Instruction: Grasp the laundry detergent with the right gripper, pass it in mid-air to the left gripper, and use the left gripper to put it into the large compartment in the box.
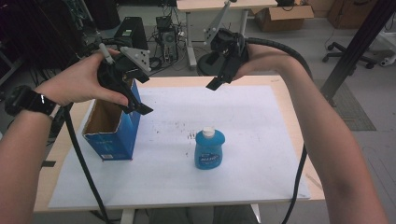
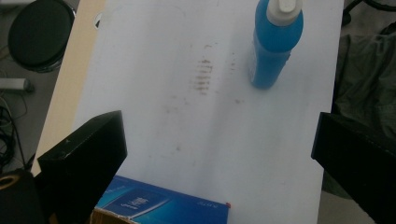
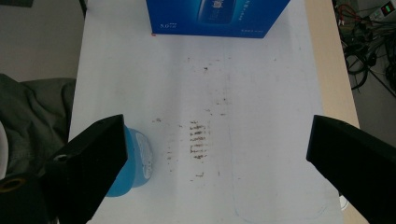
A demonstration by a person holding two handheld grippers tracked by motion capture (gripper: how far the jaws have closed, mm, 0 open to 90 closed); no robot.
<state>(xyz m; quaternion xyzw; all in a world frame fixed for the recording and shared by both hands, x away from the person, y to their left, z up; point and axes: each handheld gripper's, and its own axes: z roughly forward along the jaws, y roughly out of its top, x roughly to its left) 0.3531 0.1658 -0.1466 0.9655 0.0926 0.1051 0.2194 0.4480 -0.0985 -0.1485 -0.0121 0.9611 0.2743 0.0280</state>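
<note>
Both my tools aloft, jaws apart, empty. Left gripper (image 1: 133, 95) over open blue box (image 1: 113, 133); right gripper (image 1: 224, 70) above table. Blue bottle (image 1: 209, 149) upright, untouched. I judge nothing started.

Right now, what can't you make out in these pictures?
- Box interior: high view, the left gripper and the box's own walls hide its bottom.
- Bottle label: high view, too small and blurred to read.
- Bottle in the right gripper view: mostly behind one jaw.
- Box print: cut off by the top edge, right gripper view.
</note>
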